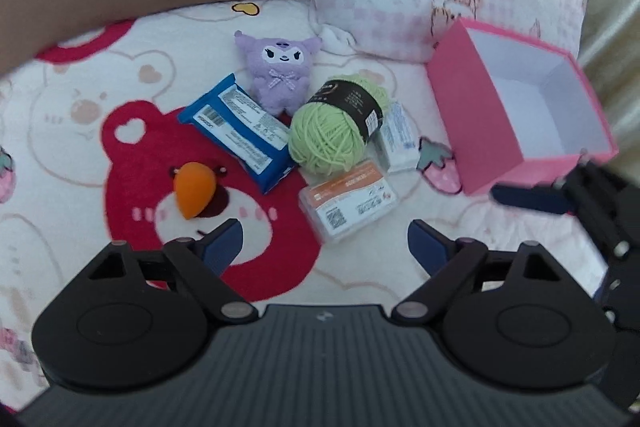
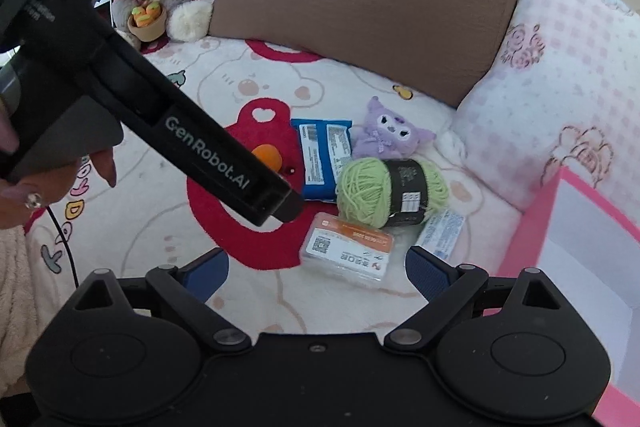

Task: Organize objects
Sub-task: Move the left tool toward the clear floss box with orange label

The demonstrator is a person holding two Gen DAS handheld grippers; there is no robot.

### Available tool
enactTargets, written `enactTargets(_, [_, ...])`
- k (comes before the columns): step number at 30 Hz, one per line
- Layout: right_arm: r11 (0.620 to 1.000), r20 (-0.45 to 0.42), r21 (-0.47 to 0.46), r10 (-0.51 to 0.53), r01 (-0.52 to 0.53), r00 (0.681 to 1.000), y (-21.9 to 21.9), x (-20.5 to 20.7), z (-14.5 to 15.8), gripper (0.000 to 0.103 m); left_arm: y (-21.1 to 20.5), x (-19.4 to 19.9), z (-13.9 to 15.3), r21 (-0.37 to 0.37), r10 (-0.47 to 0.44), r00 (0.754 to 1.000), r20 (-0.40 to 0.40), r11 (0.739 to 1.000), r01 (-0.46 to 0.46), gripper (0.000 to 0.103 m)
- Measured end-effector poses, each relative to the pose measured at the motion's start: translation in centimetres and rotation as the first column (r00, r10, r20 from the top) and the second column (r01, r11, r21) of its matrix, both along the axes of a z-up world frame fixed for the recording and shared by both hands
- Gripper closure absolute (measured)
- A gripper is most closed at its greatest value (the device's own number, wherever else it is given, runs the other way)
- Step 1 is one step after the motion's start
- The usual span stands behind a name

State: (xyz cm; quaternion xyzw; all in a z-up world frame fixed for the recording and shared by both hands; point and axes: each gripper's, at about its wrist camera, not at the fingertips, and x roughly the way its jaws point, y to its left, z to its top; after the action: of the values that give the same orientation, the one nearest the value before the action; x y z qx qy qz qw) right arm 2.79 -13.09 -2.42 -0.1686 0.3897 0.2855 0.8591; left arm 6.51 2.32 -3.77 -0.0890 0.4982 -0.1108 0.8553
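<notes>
Both my left gripper (image 1: 324,241) and my right gripper (image 2: 316,269) have their jaws wide apart with nothing between them, above the small pile on the bed: the orange card case (image 1: 348,207) lies nearest, touching the green yarn ball (image 1: 334,125), and the empty pink box (image 1: 516,103) stands to the right. I think the risk is that both grippers reach into the same tight pile and bump each other. A pad could also push the yarn, so that it rolls away

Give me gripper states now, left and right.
Left gripper: open, nothing between its fingers, above the clear card case.
Right gripper: open, holding nothing, also over the card case.
</notes>
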Motion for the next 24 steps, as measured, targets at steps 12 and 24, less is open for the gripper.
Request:
enactTargets(12, [0.998, -0.092, -0.059, -0.018, 0.012, 0.996, 1.8, 2.3, -4.2, 0.013, 1.4, 1.1, -5.2, -0.032, 0.052, 0.998, -0.038, 0.998, -0.053, 0.013])
enactTargets(24, [0.99, -0.106, -0.134, -0.058, 0.044, 0.993, 2.4, 4.6, -7.1, 0.02, 1.9, 1.3, -8.4, -0.105, 0.033, 0.999, -0.001, 0.994, -0.033, 0.015])
